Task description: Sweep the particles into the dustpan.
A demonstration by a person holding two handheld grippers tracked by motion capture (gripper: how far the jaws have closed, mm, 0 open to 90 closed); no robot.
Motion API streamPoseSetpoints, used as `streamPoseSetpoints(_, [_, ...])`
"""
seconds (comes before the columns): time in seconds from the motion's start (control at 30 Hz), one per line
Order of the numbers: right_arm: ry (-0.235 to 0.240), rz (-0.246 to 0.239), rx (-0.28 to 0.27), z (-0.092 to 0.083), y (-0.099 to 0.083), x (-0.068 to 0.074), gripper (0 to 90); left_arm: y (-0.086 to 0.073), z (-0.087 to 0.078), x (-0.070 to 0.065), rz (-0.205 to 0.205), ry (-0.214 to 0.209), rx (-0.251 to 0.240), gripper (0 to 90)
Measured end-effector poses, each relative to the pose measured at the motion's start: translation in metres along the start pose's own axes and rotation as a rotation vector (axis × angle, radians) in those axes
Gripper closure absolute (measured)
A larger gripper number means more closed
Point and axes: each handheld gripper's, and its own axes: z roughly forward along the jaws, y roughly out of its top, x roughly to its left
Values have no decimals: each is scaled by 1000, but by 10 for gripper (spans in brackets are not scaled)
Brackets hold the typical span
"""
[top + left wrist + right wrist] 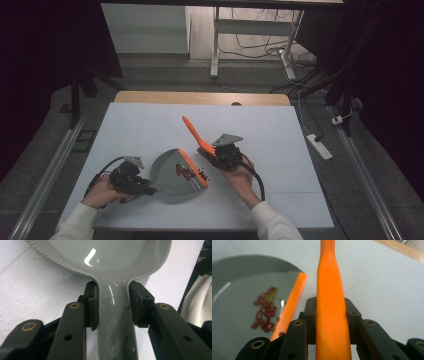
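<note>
Grey plastic dustpan point(172, 175): lay on the white worktop point(260, 130) near its front edge, with red beans point(187, 171) gathered by its orange lip point(194, 168). Light, stiff, glossy and likely slippery; best taken at the narrow handle point(116, 322), where your left gripper point(131, 181) had its jaws closed tight. Orange brush point(196, 134): rigid, light; your right gripper point(223, 152) had its jaws clamped on the brush's handle, just beside the lip.

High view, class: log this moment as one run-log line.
left gripper: shut on dustpan handle | right gripper: shut on orange brush handle | red beans: in dustpan, few at lip | table
</note>
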Motion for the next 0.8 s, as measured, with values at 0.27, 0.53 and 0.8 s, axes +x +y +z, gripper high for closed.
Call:
streamPoseSetpoints(0.27, [11,4,32,1,-10,2,702,0,1,0,1,1,1,625])
streamPoseSetpoints(0.53, [35,-5,22,0,-13,15,701,0,0,0,1,3,0,625])
streamPoseSetpoints(0.8, [80,32,4,2,-12,27,701,0,1,0,2,4,1,625])
